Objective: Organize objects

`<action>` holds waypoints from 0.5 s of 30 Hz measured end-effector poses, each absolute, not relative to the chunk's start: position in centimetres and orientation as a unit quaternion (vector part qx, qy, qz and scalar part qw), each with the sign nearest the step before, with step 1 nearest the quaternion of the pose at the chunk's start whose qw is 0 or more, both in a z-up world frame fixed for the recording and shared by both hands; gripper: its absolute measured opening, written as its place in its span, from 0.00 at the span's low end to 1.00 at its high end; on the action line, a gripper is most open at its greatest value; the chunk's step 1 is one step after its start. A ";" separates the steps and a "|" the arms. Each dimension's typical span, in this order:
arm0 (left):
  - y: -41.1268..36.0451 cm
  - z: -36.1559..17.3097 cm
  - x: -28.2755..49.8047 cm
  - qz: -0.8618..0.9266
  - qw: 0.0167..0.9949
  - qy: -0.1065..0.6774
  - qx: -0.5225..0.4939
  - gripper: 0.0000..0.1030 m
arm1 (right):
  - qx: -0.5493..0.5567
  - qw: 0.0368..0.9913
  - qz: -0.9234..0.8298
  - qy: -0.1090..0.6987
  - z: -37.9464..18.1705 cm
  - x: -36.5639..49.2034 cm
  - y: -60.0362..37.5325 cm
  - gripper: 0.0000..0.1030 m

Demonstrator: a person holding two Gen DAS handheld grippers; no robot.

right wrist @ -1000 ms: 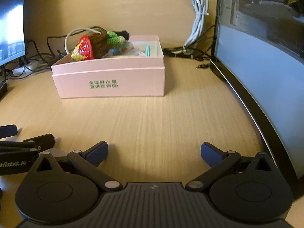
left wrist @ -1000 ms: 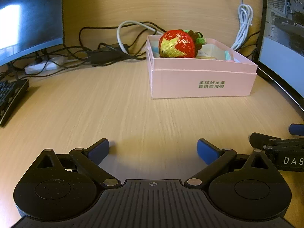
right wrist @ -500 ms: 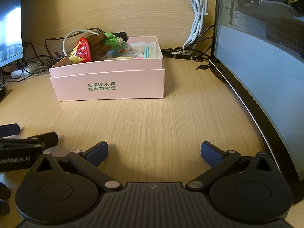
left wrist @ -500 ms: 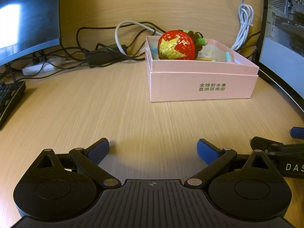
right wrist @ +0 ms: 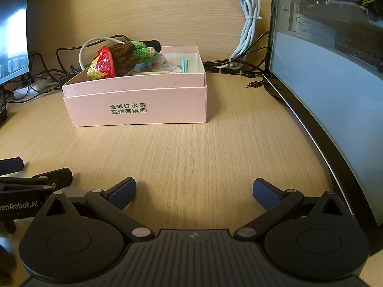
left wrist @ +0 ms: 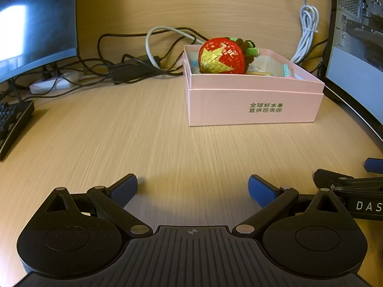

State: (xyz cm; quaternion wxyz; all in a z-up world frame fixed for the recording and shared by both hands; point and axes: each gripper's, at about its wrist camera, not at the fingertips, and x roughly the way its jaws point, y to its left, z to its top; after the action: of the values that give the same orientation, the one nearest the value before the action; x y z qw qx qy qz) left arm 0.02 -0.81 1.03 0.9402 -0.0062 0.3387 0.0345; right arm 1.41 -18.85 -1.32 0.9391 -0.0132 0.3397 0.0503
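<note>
A pink box [left wrist: 253, 105] [right wrist: 136, 105] with green lettering stands open on the wooden desk. It holds a red and yellow woven strawberry [left wrist: 221, 56] [right wrist: 101, 64], a brown and green knitted piece [right wrist: 134, 52], a teal stick [right wrist: 184, 65] and papers. My left gripper [left wrist: 192, 187] is open and empty, well in front of the box. My right gripper [right wrist: 194, 190] is open and empty, also in front of the box. Each gripper shows at the edge of the other's view.
A monitor [left wrist: 36, 21] and a keyboard [left wrist: 12, 124] are on the left. A curved monitor [right wrist: 335, 91] stands on the right. Cables [left wrist: 134, 64] and a coiled white cord [right wrist: 249, 24] lie at the back against the wooden wall.
Both grippers have drawn back slightly from the box and shifted a little. The jaws stay open and nothing was taken hold of.
</note>
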 end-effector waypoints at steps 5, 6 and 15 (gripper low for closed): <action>-0.8 1.0 -0.1 0.036 0.940 0.338 -0.005 0.99 | -0.013 0.939 0.050 0.340 -1.3 1.4 -18.8 1.00; -0.8 1.0 -0.1 0.034 0.940 0.339 -0.005 0.99 | -0.013 0.939 0.050 0.340 -1.3 1.4 -18.8 1.00; -0.7 1.0 0.0 0.034 0.940 0.338 -0.006 0.99 | -0.014 0.939 0.050 0.340 -1.3 1.4 -18.8 1.00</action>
State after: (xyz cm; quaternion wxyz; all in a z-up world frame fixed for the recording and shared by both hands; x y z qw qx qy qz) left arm -0.04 -0.74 0.96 0.9404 -0.0065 0.3382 0.0341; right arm 1.38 -18.83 -1.26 0.9390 -0.0136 0.3400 0.0502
